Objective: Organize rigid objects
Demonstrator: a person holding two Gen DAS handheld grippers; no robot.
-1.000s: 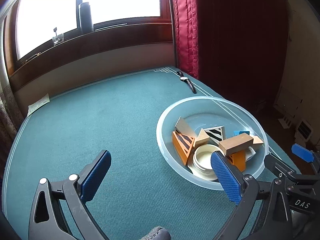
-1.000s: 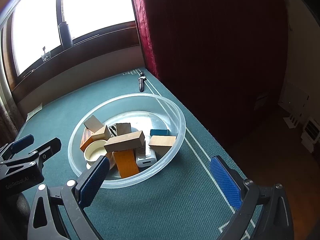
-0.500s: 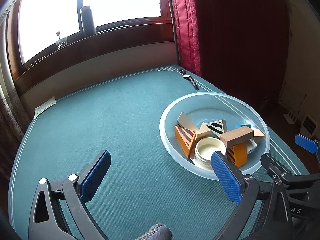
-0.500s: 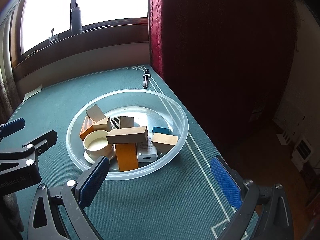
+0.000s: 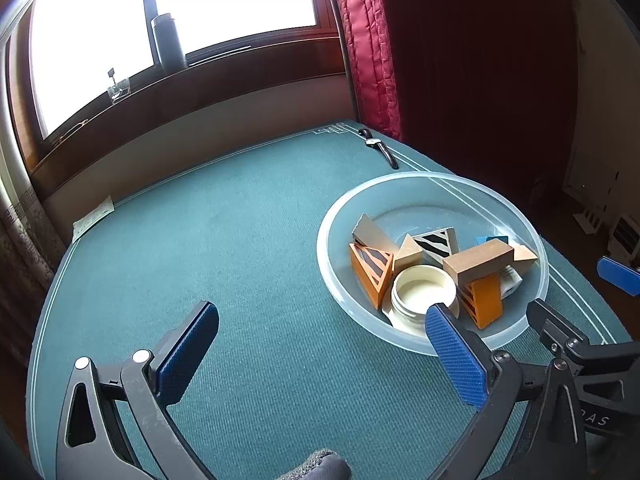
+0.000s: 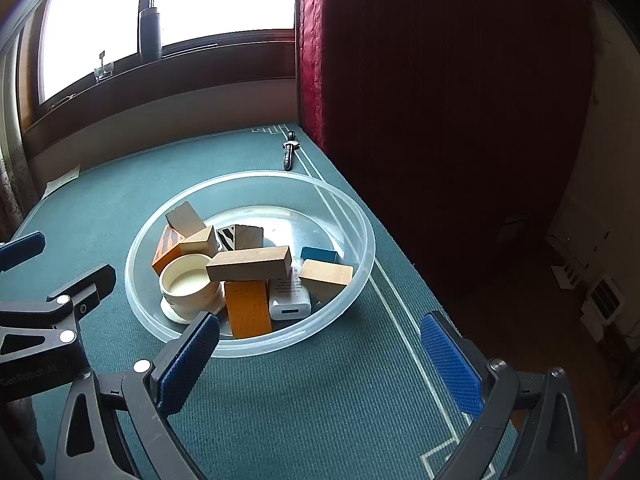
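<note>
Both grippers hang over a green table (image 5: pixel 248 240), jaws wide apart and holding nothing, as a clear bowl (image 6: pixel 352 216) packed with blocks sits near the table's right edge.

Over the past second the two cameras have risen and pulled back a little: the bowl now sits lower and fuller in the right wrist view, and more of the table shows in the left. Nothing inside the bowl has shifted.

The left gripper (image 5: pixel 320 344) hovers above bare cloth just left of the bowl; its right finger overlaps the bowl's near rim in the picture. The right gripper (image 6: pixel 320 348) hangs over the table just in front of the bowl.

In the bowl lie a long wooden block (image 6: pixel 250 264) resting across an orange block (image 6: pixel 247 308), a cream cup (image 6: pixel 190 282), an orange wedge (image 5: pixel 372 272), a striped block (image 5: pixel 436 242), a white charger (image 6: pixel 289 294), a blue piece (image 6: pixel 319 255) and plain wooden pieces.

A watch (image 6: pixel 289 154) lies alone at the far corner.

With every block gathered in the bowl and both claws empty, the scene fits a finished collection equally as well as a pile waiting to be sorted out; the slight retreat alone does not settle which.
</note>
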